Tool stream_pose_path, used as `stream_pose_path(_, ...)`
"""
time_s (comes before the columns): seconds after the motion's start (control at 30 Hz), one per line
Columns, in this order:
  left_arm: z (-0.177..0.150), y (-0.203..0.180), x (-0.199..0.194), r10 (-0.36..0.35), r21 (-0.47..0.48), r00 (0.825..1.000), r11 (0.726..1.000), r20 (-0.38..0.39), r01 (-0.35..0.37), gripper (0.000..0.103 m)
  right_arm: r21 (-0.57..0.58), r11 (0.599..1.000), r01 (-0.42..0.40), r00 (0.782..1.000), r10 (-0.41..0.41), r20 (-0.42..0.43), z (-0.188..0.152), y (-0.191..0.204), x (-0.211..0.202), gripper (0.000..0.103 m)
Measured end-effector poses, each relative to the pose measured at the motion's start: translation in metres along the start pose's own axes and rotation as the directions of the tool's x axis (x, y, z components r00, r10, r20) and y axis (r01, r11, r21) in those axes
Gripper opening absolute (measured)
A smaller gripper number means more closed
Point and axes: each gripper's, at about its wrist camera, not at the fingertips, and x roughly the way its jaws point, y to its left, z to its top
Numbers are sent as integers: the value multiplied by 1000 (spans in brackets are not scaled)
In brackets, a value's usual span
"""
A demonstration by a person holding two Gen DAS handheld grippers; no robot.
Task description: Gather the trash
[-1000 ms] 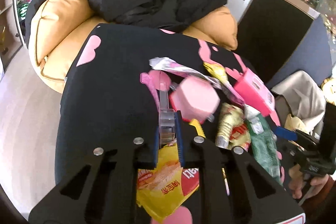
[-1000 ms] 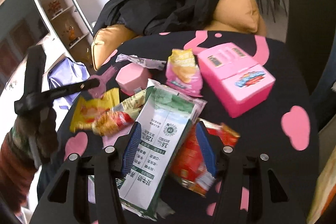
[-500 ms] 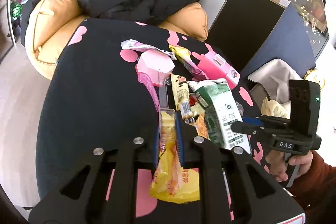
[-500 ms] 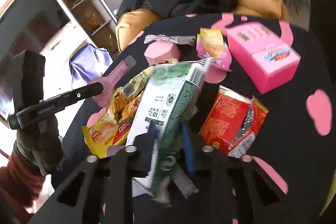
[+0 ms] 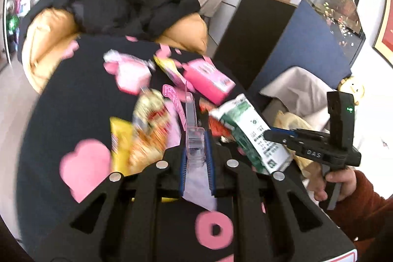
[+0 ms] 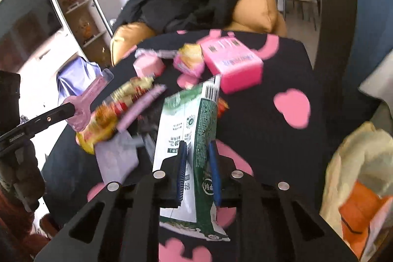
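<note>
My left gripper (image 5: 195, 151) is shut on a clear and pink plastic blister package (image 5: 190, 114), held above the black table (image 5: 73, 95); it also shows in the right wrist view (image 6: 91, 95). My right gripper (image 6: 197, 163) is shut on a flattened green and white milk carton (image 6: 194, 119), lifted off the table; the carton also shows in the left wrist view (image 5: 248, 129). Yellow and red snack wrappers (image 5: 145, 134) lie on the table left of my left gripper. A white-lined trash bin (image 5: 299, 95) stands beyond the table's right edge.
A pink box (image 5: 208, 80), a pale pink hexagonal box (image 5: 131, 76) and a pink-yellow snack bag (image 5: 169, 68) lie farther back on the table. An orange sofa with black clothes (image 5: 118, 4) stands behind. A bag with orange contents (image 6: 361, 176) is at right.
Both grippers have risen and swung right with their loads. The yellow wrapper that hung by the left fingers now lies on the table. The carton is clear of the table.
</note>
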Motion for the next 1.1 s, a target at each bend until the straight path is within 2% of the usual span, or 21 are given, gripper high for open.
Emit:
stream_pose_path(0.07,-11,-2,9,-7,-28,1000,1000,-22,7,13,21,1000,-16,1000,16,-3,-9,-5,-2,22)
stream_pose_path(0.1,-17,-3,14,6,-38,999,999,-33,-7,13,29,999,-20,1000,20,2,-11,-6,-3,36)
stream_pose_path(0.17,-26,-2,22,30,-54,998,998,-55,-33,13,30,999,-30,999,30,21,-12,-4,-5,54)
stream_pose_path(0.23,-35,1,30,36,-85,995,995,-91,-44,13,11,1000,-14,999,14,36,-11,2,-2,55)
stream_pose_path(0.3,-38,3,30,46,-88,994,995,-97,-55,13,-11,999,43,999,-42,30,-8,7,7,56)
stream_pose_path(0.37,-38,4,27,57,-82,995,995,-88,-64,13,-1,999,34,999,-34,5,-7,8,20,56)
stream_pose_path(0.43,-38,6,24,55,-86,995,994,-77,-62,13,16,1000,12,1000,-12,-8,-8,9,27,62)
stream_pose_path(0.6,-41,10,23,48,-102,996,993,-79,-56,13,-34,999,2,999,-3,-39,-1,21,40,62)
stream_pose_path(0.73,-40,10,22,43,-109,996,993,-74,-51,13,-67,997,-30,995,24,-95,7,22,46,63)
stream_pose_path(0.9,-40,11,21,41,-110,996,993,-73,-49,13,-47,992,-119,980,109,-168,13,13,55,63)
stream_pose_path(1.03,-40,12,22,39,-120,996,992,-80,-49,13,24,977,-213,953,213,-215,17,2,66,63)
stream_pose_path(1.07,-41,12,22,41,-120,996,991,-79,-50,13,21,976,-219,953,218,-211,16,3,66,58)
stream_pose_path(1.1,-41,12,21,43,-122,996,991,-78,-52,13,11,972,-234,952,231,-202,15,4,64,44)
